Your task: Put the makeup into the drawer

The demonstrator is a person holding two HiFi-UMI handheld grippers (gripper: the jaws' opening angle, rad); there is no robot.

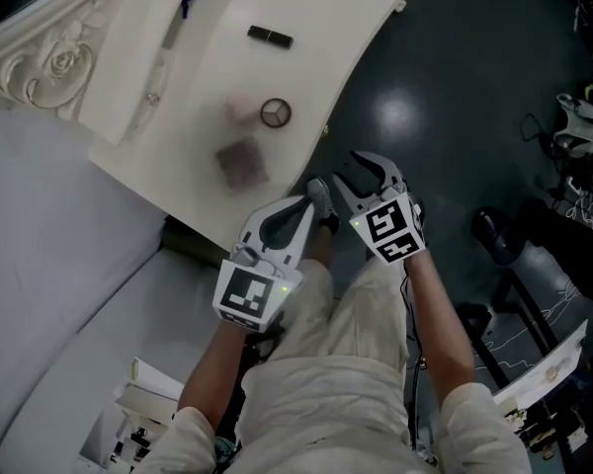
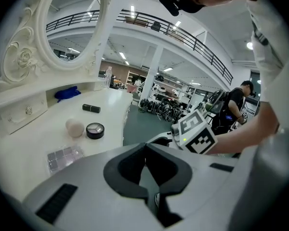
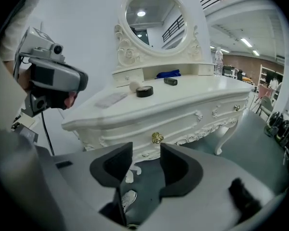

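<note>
The white dressing table carries a black lipstick, a round compact, a pale sponge and a clear palette. Both grippers hang in front of its front edge, below the top. My left gripper is shut with nothing in it. Beside it, my right gripper stands open and empty. In the right gripper view the closed centre drawer's gold knob shows just beyond the gap between the jaws, apart from them. The left gripper view shows the lipstick, compact, sponge and palette.
A blue cloth lies on the shelf under the oval mirror. A second drawer knob sits further right. A grey cushion is left of the table, with papers below. A headset and cables lie on the dark floor.
</note>
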